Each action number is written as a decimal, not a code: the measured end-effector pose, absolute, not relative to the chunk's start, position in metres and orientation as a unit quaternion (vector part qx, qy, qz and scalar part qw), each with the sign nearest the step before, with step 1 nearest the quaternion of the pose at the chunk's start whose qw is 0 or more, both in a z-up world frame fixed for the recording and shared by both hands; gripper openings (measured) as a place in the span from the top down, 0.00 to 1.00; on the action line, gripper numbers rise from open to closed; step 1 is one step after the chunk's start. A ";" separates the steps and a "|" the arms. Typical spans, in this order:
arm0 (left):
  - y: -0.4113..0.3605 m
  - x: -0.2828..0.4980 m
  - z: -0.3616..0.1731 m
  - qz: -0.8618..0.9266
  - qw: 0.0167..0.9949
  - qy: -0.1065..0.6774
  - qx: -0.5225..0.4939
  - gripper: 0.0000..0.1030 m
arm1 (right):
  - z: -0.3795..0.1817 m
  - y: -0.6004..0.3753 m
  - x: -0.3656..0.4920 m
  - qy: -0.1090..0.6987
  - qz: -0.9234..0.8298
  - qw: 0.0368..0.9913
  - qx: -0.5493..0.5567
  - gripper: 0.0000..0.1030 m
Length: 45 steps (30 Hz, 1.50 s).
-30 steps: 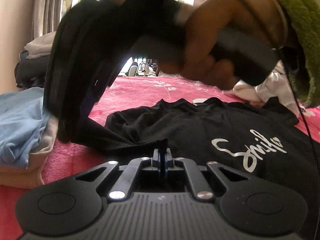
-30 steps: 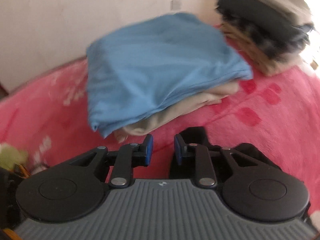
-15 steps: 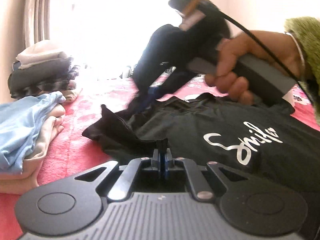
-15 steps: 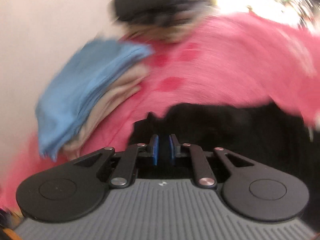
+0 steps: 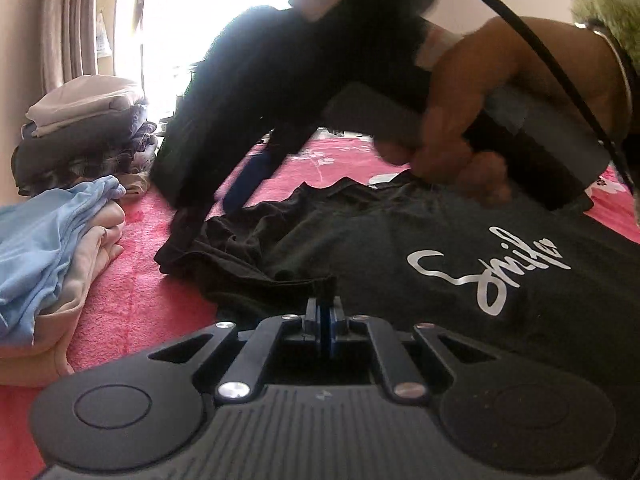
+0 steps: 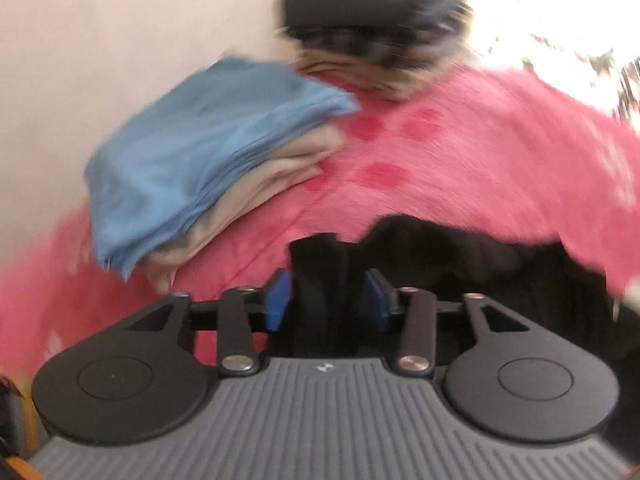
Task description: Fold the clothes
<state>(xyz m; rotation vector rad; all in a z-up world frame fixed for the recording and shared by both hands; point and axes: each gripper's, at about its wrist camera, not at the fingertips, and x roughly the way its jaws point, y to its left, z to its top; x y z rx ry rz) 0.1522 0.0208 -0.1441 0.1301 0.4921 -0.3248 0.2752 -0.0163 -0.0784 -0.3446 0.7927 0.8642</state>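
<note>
Jaws, left: I am keeping the left gripper [image 5: 325,317] clenched on a fold of the black T-shirt [image 5: 420,256].
Jaws, right: right gripper [image 6: 326,300] has just been opening; black cloth is lying between its released pads.
Garment: lying spread on the pink blanket [image 6: 460,168].
Surroundings: blue-topped folded pile [image 5: 44,248] sitting beside the shirt; darker stack [image 5: 80,132] behind.
Obstruction: hand [image 5: 492,120] and right tool are blocking my left view.
Change: sleeve now lying dropped, no longer pinched.
</note>
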 end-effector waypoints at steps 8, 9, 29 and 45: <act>0.020 0.152 -0.145 -0.159 0.954 0.244 0.068 0.95 | -0.097 0.027 0.257 0.317 0.407 0.803 -0.299 0.61; 0.020 0.152 -0.145 -0.159 0.954 0.244 0.067 0.95 | -0.099 0.026 0.262 0.325 0.400 0.807 -0.288 0.63; 0.027 0.157 -0.143 -0.158 0.953 0.251 0.063 0.95 | -0.169 -0.145 0.346 0.479 0.282 0.706 0.439 0.88; 0.038 0.153 -0.132 -0.131 0.964 0.232 0.027 0.95 | -0.153 -0.108 0.356 0.508 0.285 0.750 0.313 0.96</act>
